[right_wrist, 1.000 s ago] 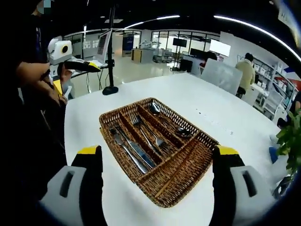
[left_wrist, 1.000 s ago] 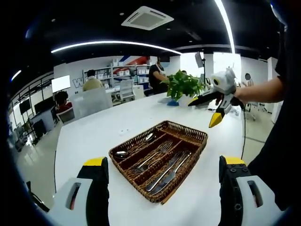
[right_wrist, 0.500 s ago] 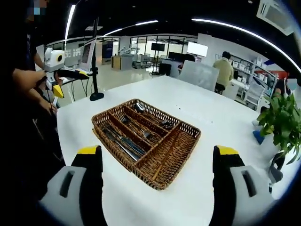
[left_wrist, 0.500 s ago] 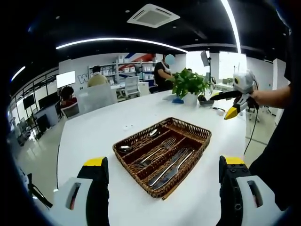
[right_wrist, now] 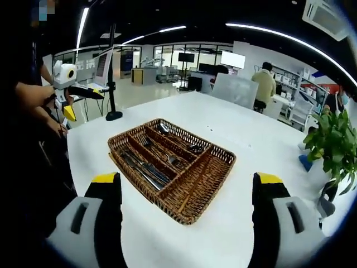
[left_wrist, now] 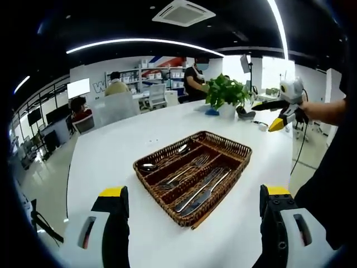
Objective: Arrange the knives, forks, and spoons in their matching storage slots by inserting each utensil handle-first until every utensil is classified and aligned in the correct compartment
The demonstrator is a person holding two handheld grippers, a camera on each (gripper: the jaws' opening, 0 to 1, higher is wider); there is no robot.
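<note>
So the wicker cutlery tray (left_wrist: 193, 176) sits out in the middle of the white counter (left_wrist: 111, 162), turned on a diagonal to both cameras, and everything looks sorted by type so each long slot keeps one kind lined up. Going left to right in the left gripper view: the spoons (left_wrist: 164, 158) are in the far-left slot, the forks (left_wrist: 183, 172) in the middle one, and the knives (left_wrist: 202, 191) in the slot nearest the right side. There's also a short cross compartment at the far end (left_wrist: 226, 153) that looks empty as far as I can tell. My read is the job is basically done, since I can't spot any loose utensil on the counter. The left tongs (left_wrist: 192, 231) are spread wide with nothing between them, held back from the tray and pointed at it from the near side. The right tongs (right_wrist: 187, 223) are the same deal, wide apart and empty, looking at the tray (right_wrist: 170, 162) from the other side. In the left gripper view you can see the right one (left_wrist: 277, 124) held up high off the counter at the far right, well clear of the tray, like both hands are just hanging back.
</note>
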